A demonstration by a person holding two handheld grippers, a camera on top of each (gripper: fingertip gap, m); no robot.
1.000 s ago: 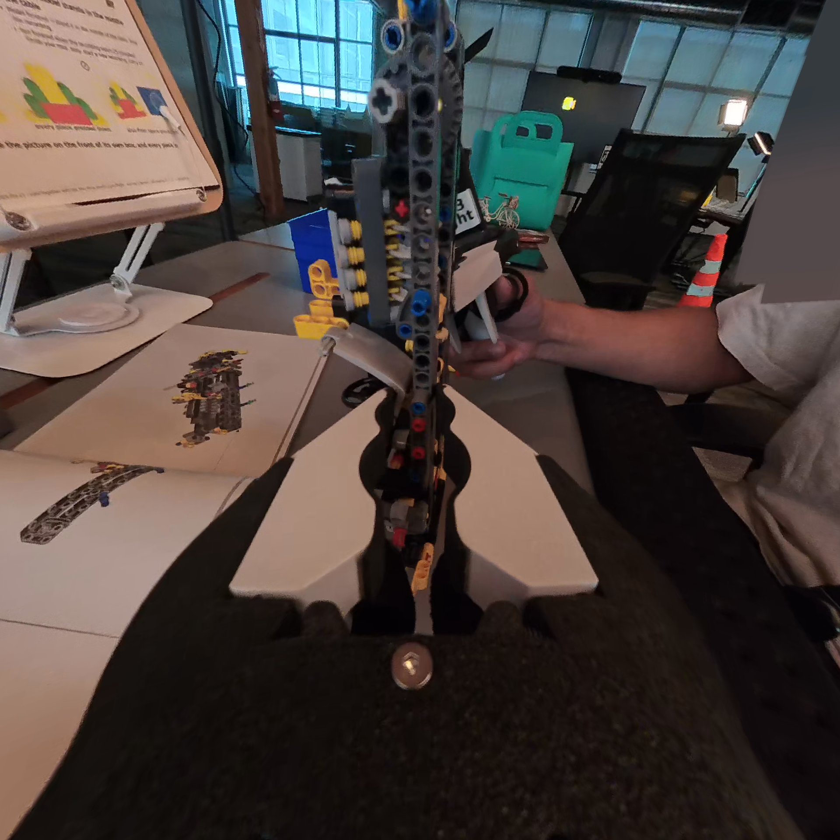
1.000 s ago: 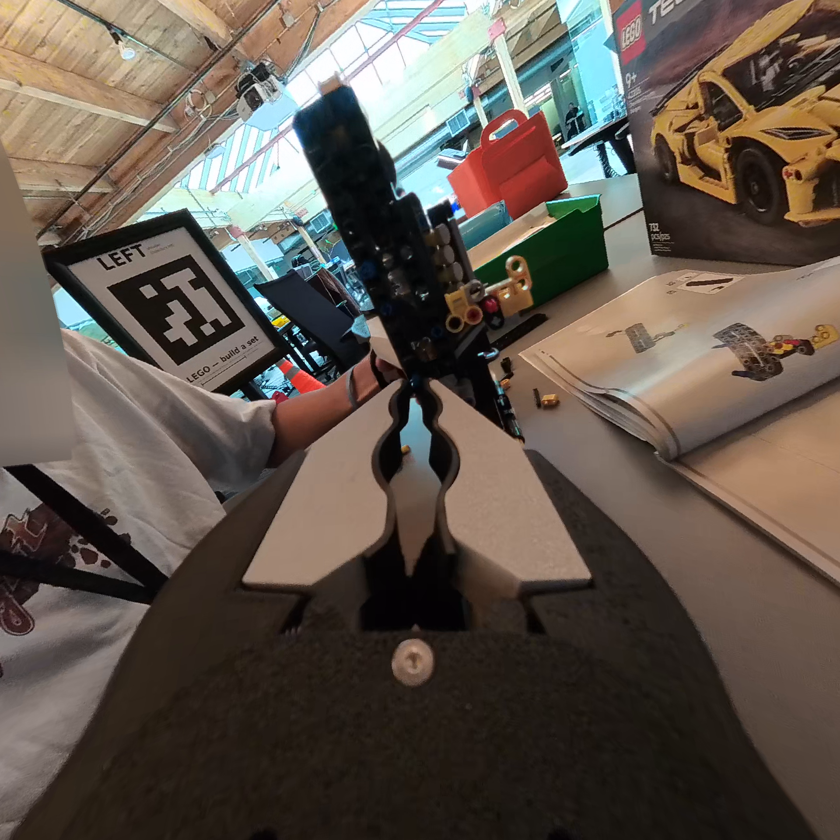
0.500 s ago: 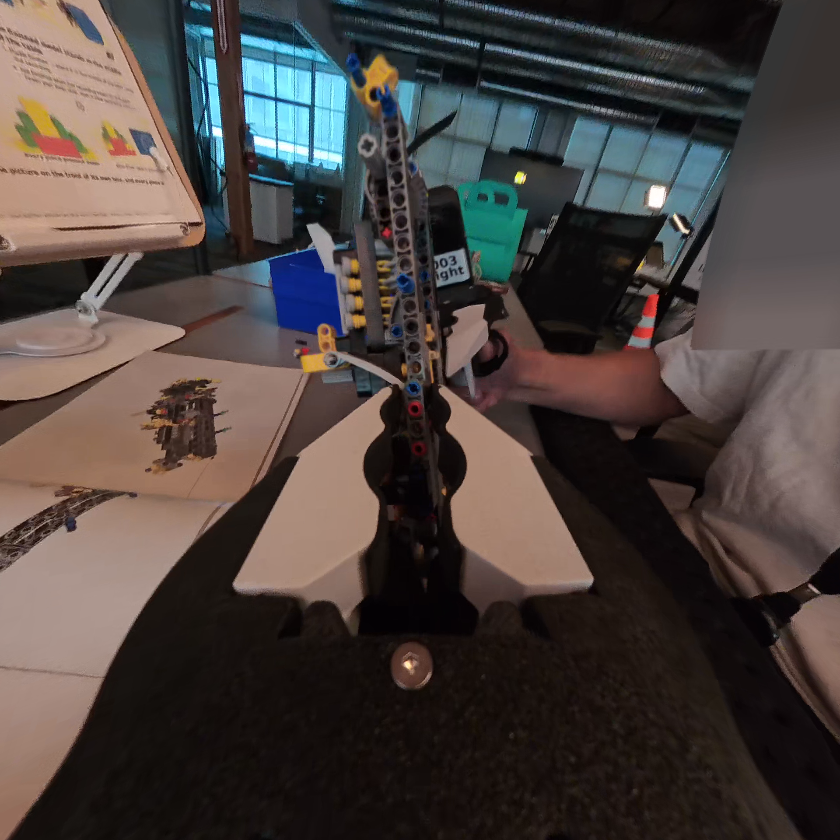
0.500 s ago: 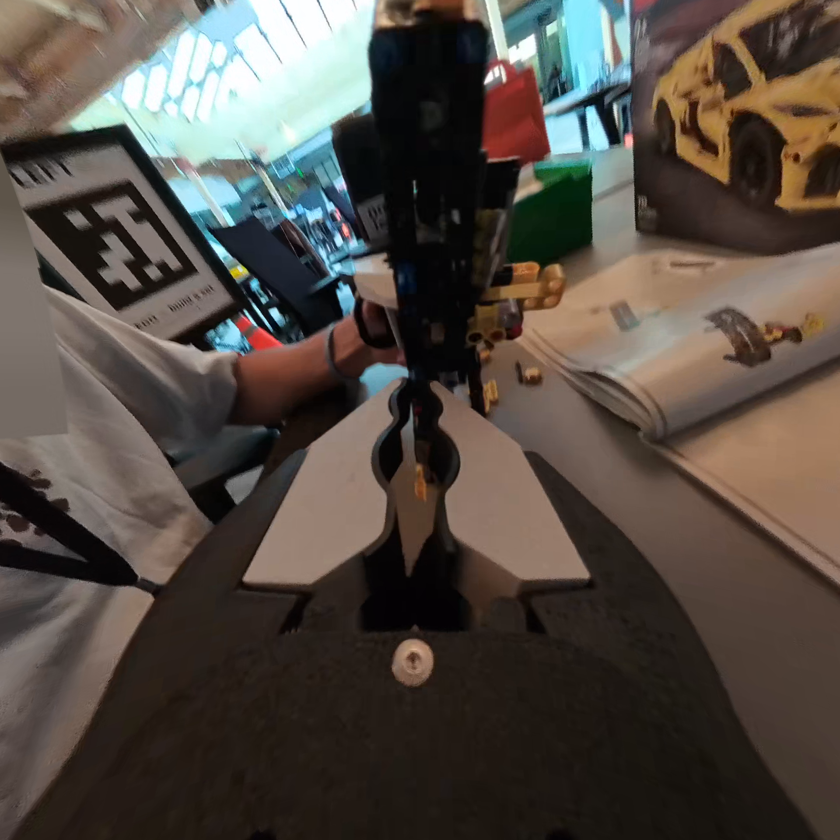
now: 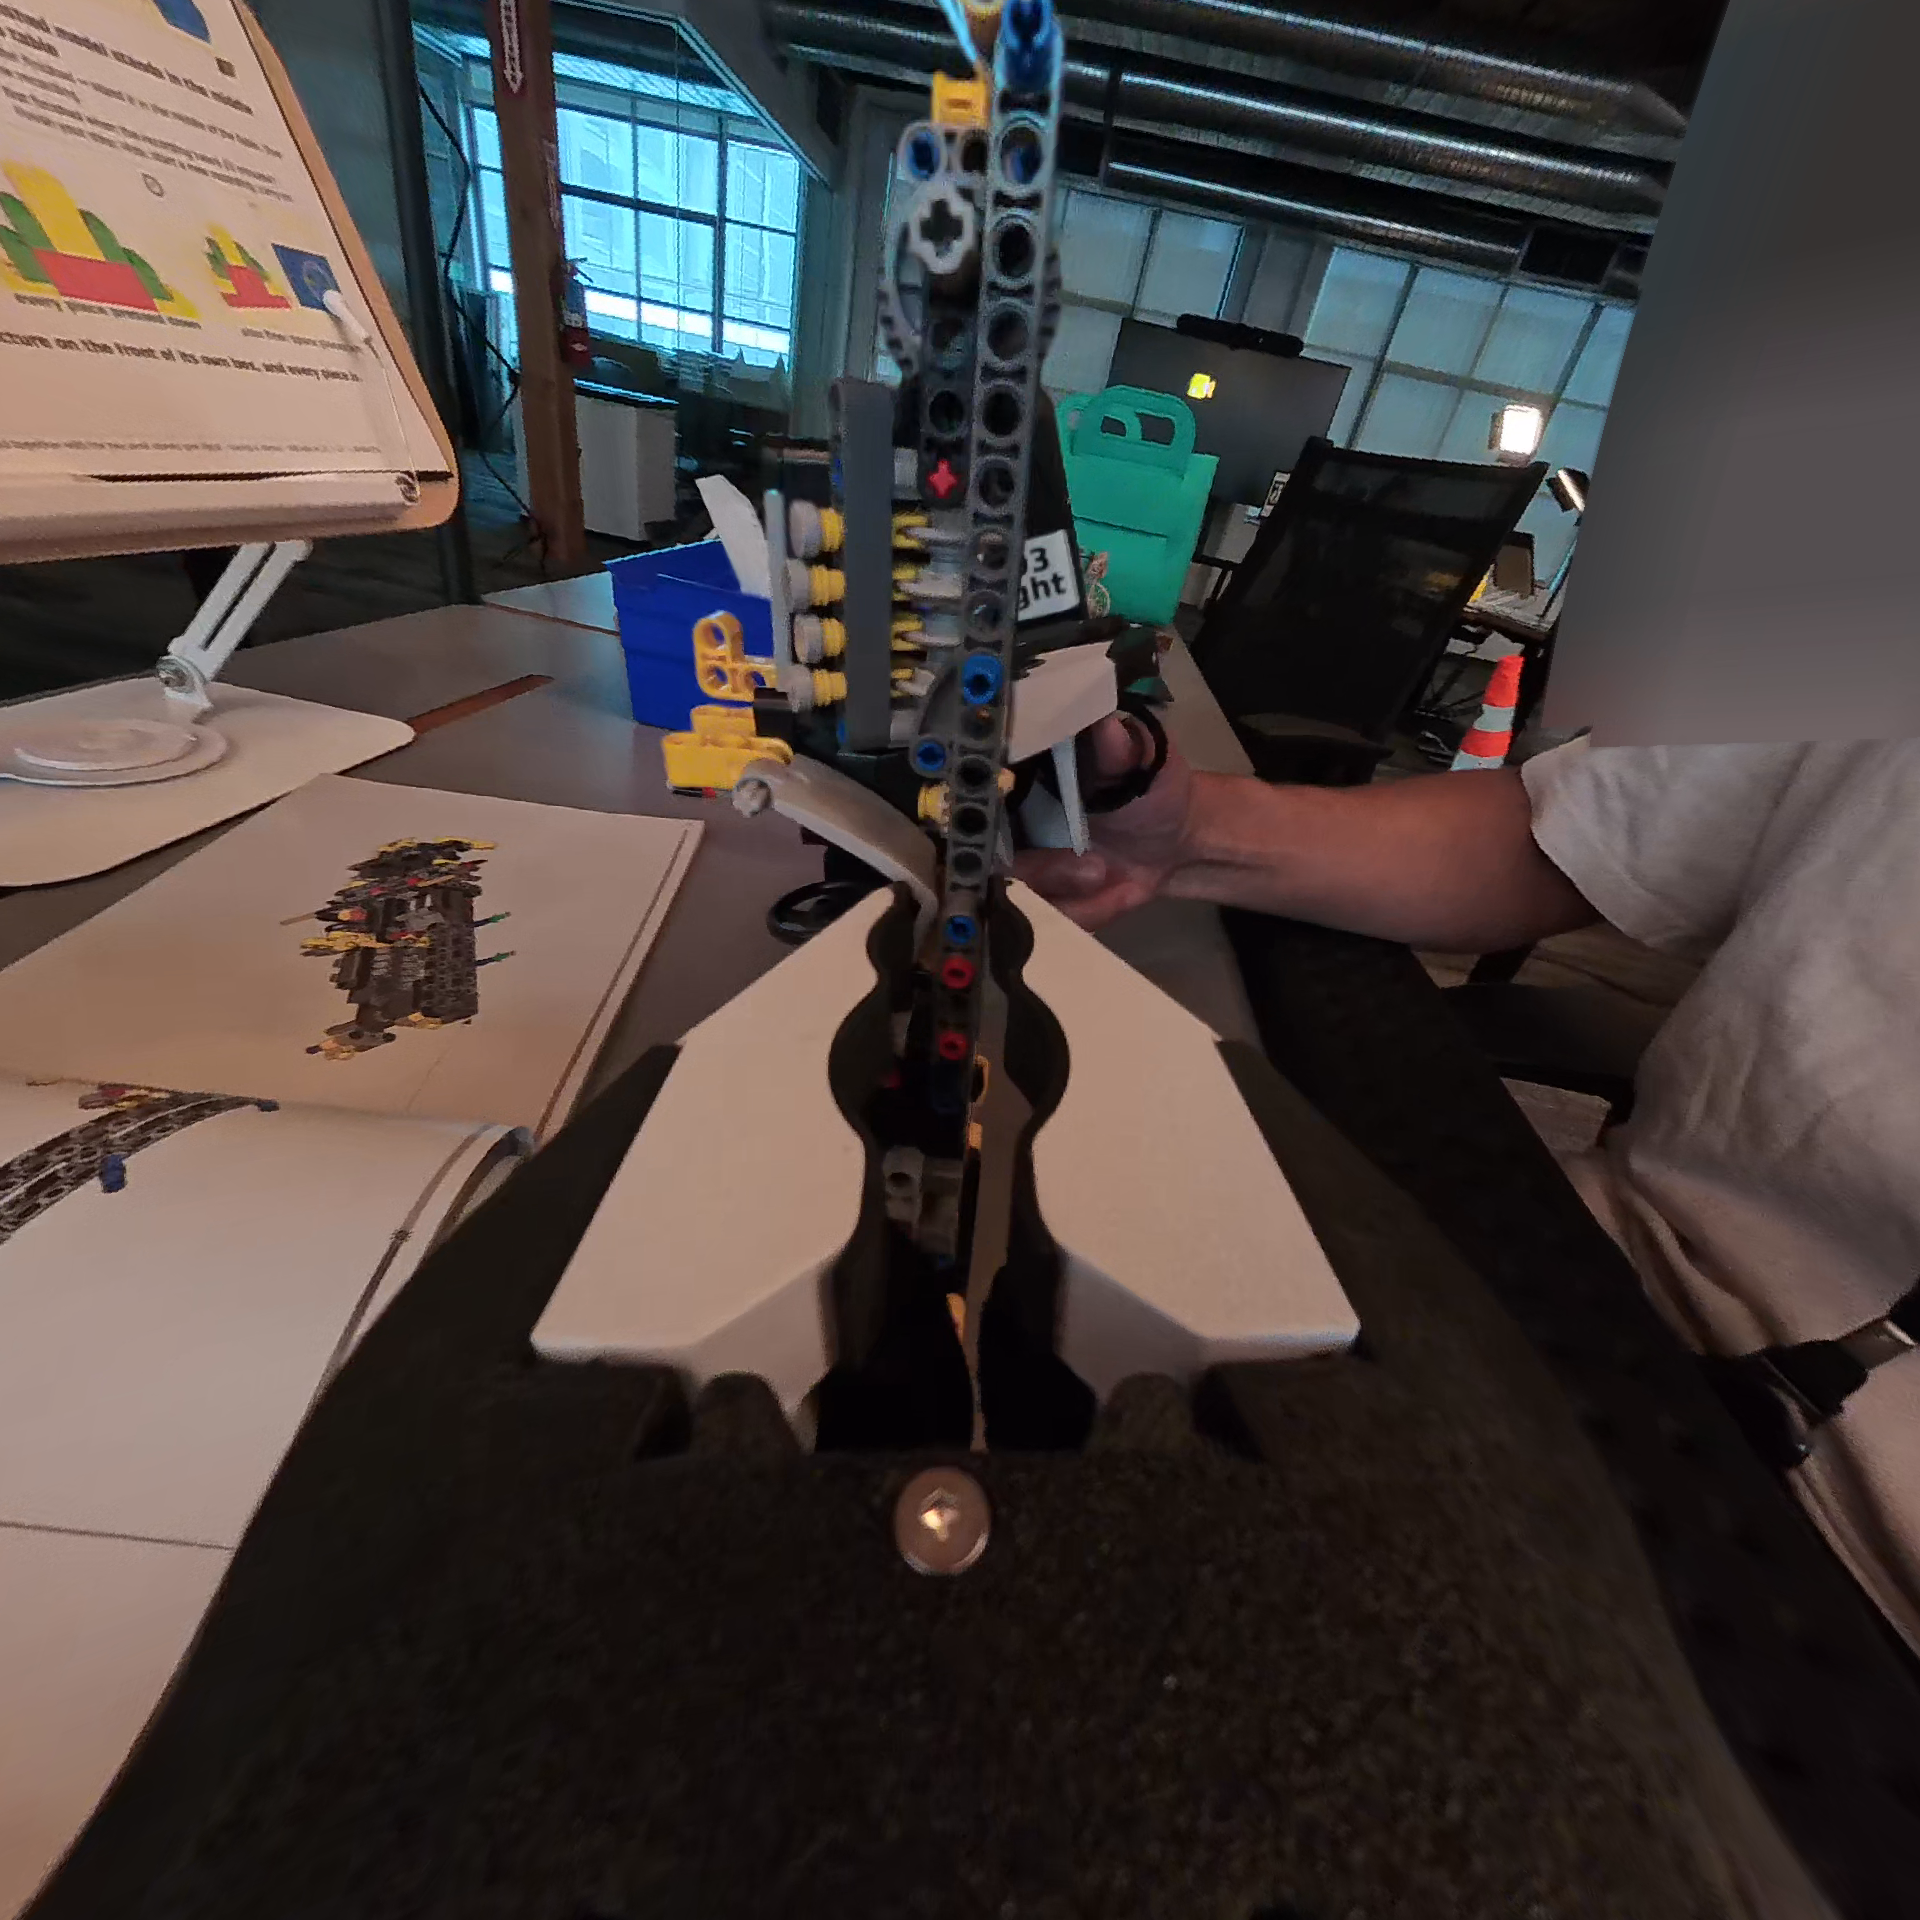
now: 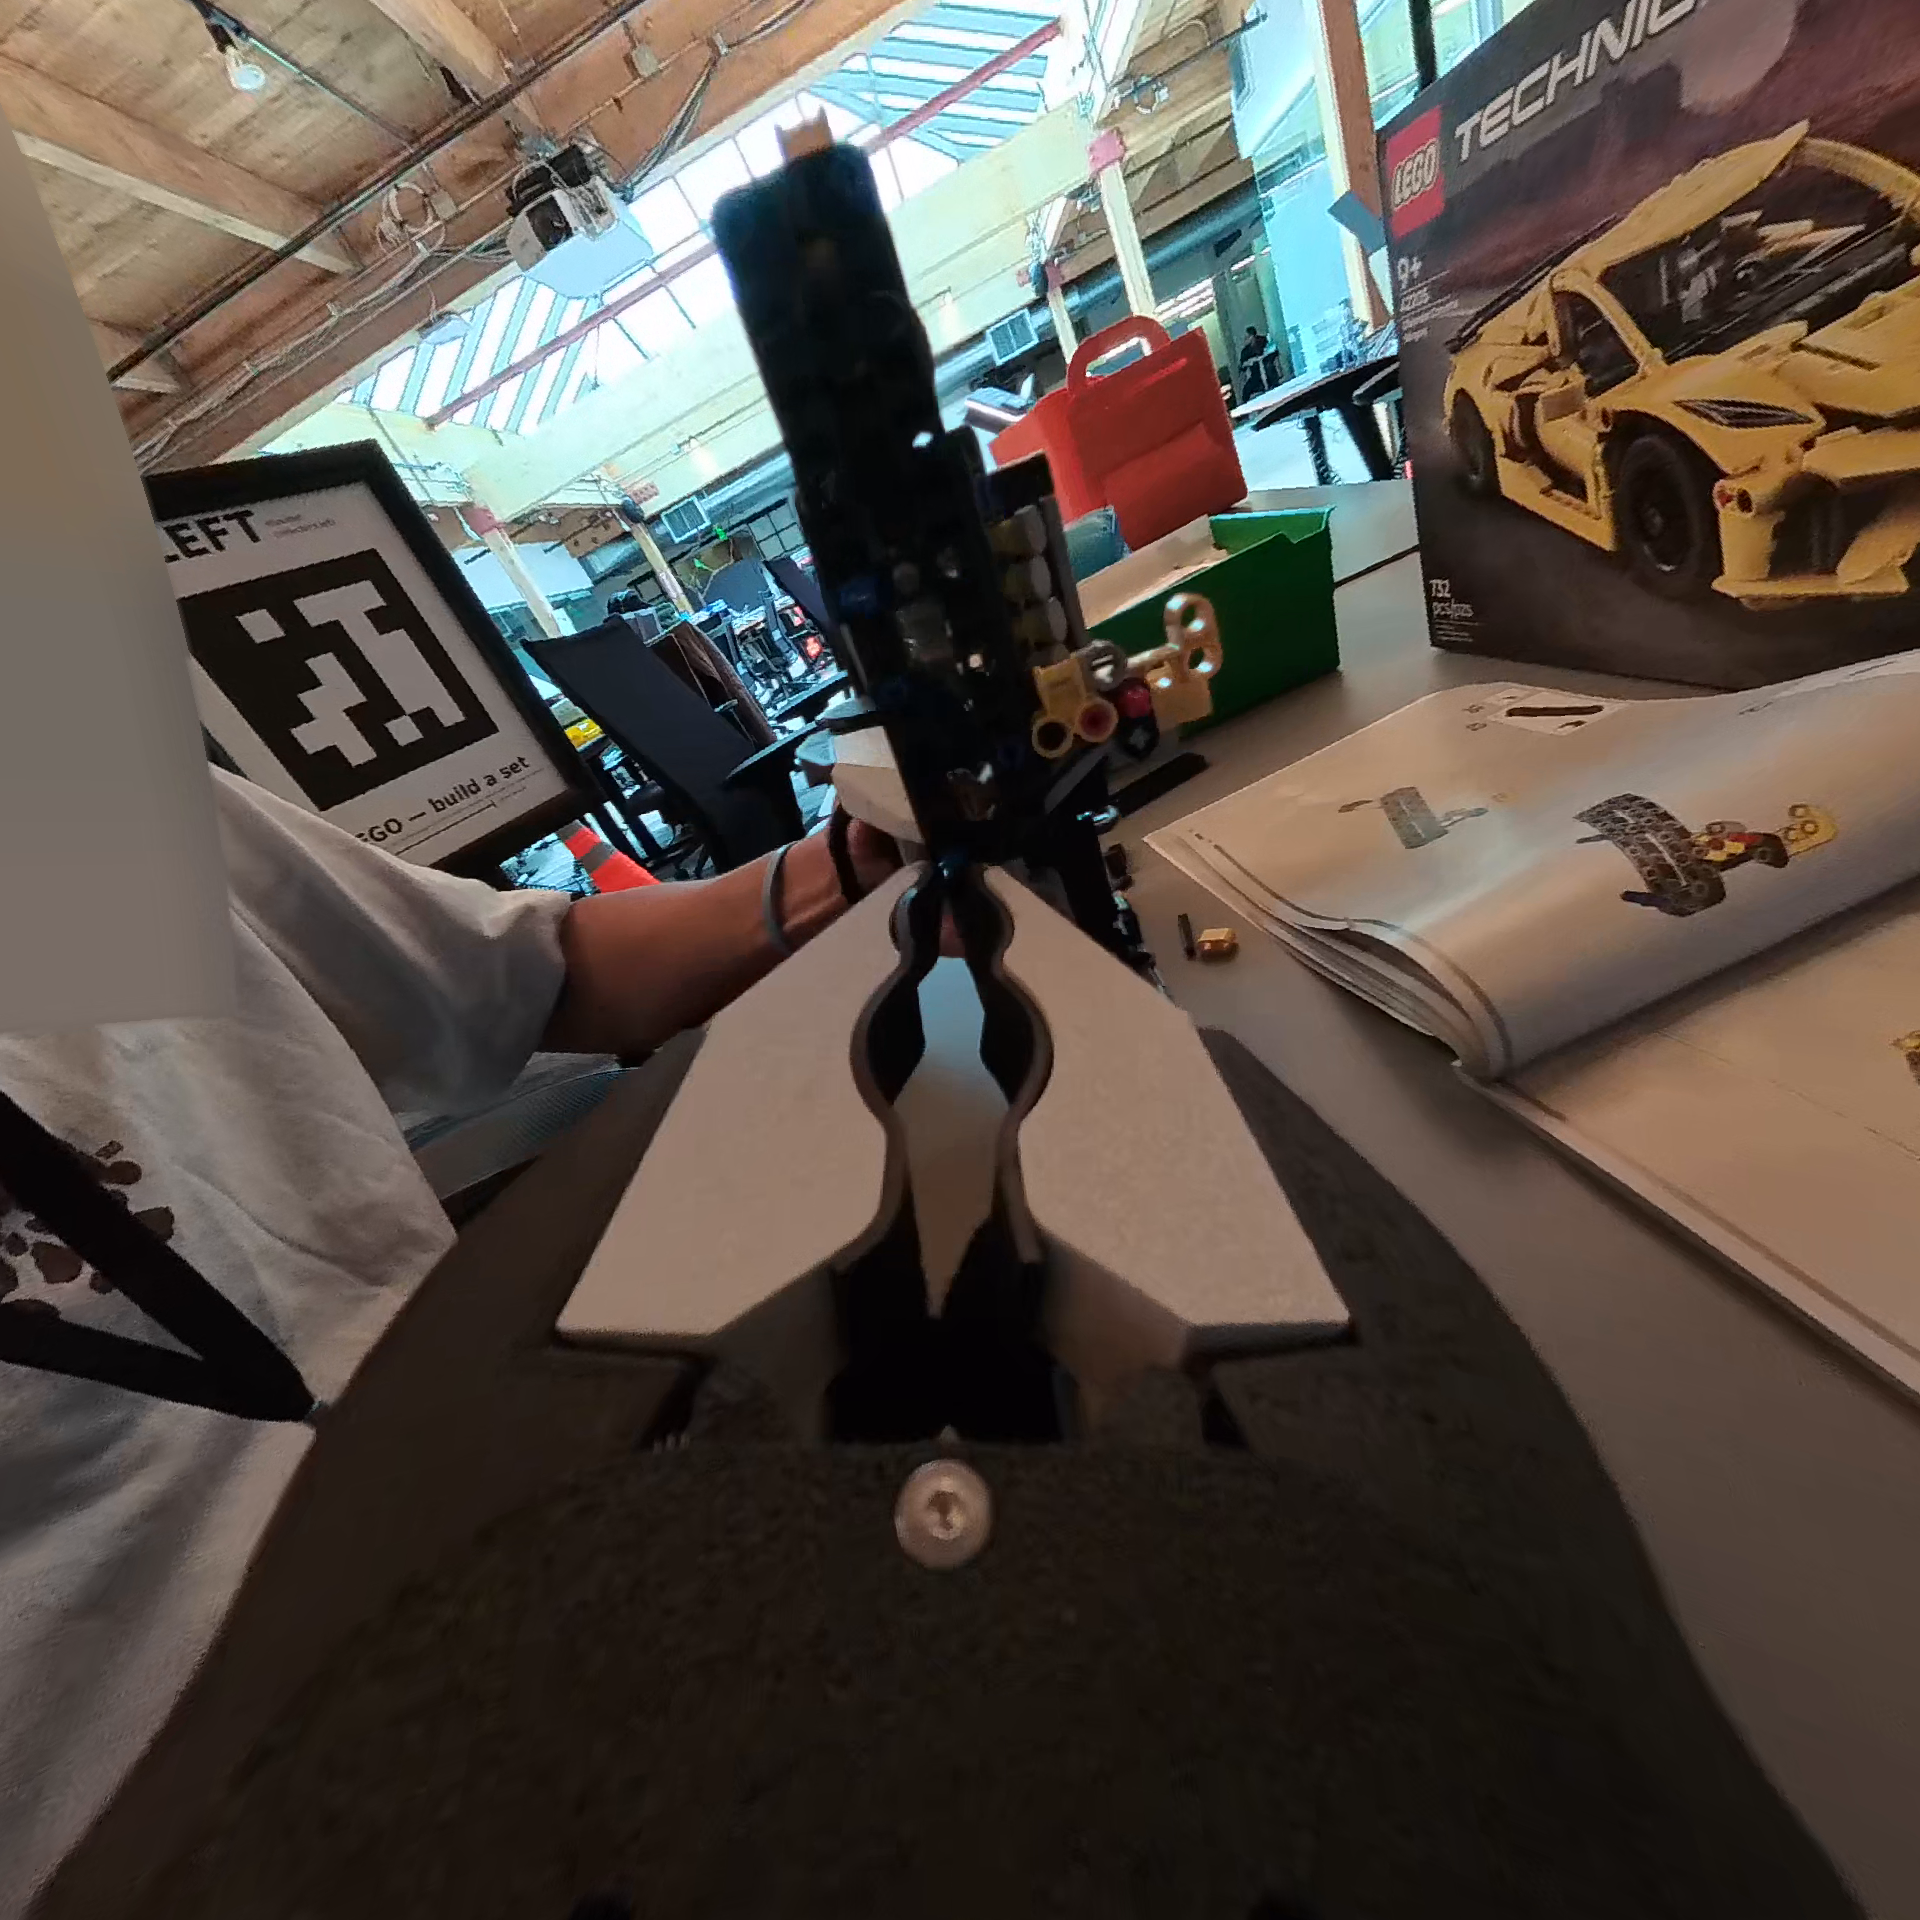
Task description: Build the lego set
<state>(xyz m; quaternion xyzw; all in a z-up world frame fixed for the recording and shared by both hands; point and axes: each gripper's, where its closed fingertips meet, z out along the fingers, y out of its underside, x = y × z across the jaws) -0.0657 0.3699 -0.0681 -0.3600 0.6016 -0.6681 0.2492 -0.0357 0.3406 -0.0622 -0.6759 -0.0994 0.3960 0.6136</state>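
Assembly: Technic chassis [image 5: 977, 582], long beam frame w/ pins, gear, yellow connectors; stands upright above the table [image 6: 1558, 1351], between both tongs.
Left gripper [image 5: 951, 997]: narrow, clamped on lower end of the frame.
Right gripper [image 6: 951, 883]: tips pinch the bottom edge of same frame, nearly closed.
Handling: I judge it light and stiff along the beam, but pins and side parts can pop off.
Hold: take the main beam, not the yellow connector [image 5: 722, 717].
Manual [image 6: 1558, 862]: open on the table, beside.
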